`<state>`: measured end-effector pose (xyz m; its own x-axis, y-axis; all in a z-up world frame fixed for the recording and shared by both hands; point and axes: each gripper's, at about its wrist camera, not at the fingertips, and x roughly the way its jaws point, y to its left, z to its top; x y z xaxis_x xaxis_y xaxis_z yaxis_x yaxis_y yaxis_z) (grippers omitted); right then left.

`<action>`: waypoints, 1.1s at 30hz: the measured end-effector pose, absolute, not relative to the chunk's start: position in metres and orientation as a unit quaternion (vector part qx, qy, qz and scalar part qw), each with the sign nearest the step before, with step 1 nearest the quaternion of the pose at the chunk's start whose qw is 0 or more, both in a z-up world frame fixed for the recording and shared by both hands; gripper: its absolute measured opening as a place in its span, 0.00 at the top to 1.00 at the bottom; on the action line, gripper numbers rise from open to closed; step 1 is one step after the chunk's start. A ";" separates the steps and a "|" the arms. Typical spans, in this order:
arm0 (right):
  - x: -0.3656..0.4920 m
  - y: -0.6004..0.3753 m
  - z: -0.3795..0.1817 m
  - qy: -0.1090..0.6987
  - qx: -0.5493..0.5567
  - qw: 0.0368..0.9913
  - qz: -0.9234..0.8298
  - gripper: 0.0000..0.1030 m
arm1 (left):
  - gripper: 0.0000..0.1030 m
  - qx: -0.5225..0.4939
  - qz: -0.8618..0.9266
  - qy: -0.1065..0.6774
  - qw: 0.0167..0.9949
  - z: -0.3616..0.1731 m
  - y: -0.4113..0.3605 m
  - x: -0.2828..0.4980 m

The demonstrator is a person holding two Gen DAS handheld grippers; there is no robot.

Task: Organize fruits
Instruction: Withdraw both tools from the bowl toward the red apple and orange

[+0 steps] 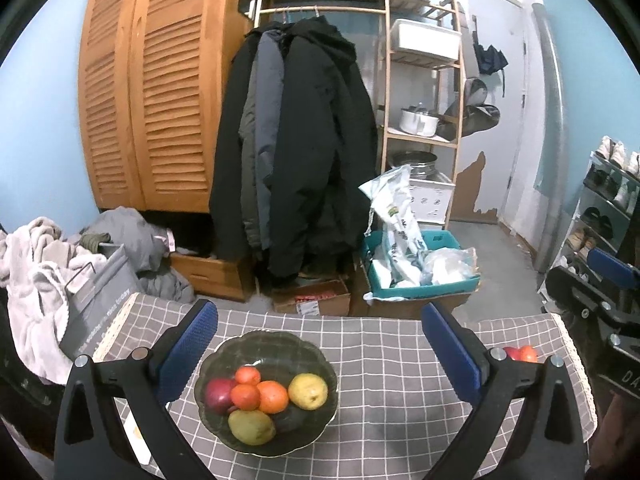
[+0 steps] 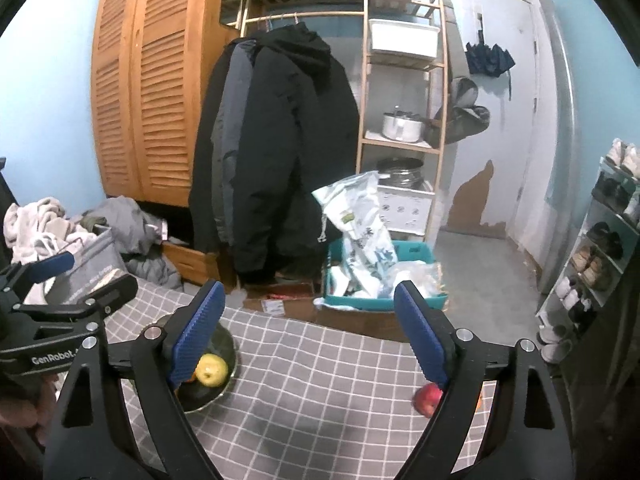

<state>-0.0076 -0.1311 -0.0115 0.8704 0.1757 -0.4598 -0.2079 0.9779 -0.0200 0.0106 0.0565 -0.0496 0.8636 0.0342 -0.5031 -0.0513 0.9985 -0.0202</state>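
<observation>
A dark scalloped glass bowl (image 1: 265,334) sits on the grey checked tablecloth (image 1: 384,364). It holds several fruits: a yellow pear (image 1: 308,391), oranges (image 1: 273,397), a dark red apple (image 1: 218,394), a green mango (image 1: 251,426). My left gripper (image 1: 320,328) hangs open above and around the bowl, nothing between its pads. A red apple (image 2: 426,398) and an orange (image 1: 529,354) lie on the cloth to the right. My right gripper (image 2: 310,316) is open and empty, the apple half hidden behind its right finger. The bowl (image 2: 231,346) shows behind its left finger.
Beyond the table's far edge stand cardboard boxes (image 1: 316,300), a teal bin (image 1: 424,280) with plastic bags, hanging dark coats (image 1: 296,152) and a wooden shelf (image 1: 424,80). A grey laundry basket (image 1: 96,300) is at the left, a shoe rack (image 1: 608,208) at the right.
</observation>
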 end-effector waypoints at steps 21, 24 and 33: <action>-0.014 -0.192 -0.019 0.238 -0.005 0.970 0.053 0.16 | 0.00 0.008 -0.020 0.267 0.963 -0.048 -0.005 0.014; -0.012 -0.204 -0.021 0.243 -0.013 0.969 0.039 0.16 | 0.00 0.009 -0.021 0.273 0.962 -0.051 -0.015 0.017; 0.012 -0.277 -0.045 0.303 0.017 0.953 -0.013 0.16 | 0.00 0.028 -0.051 0.307 0.950 -0.072 -0.058 0.034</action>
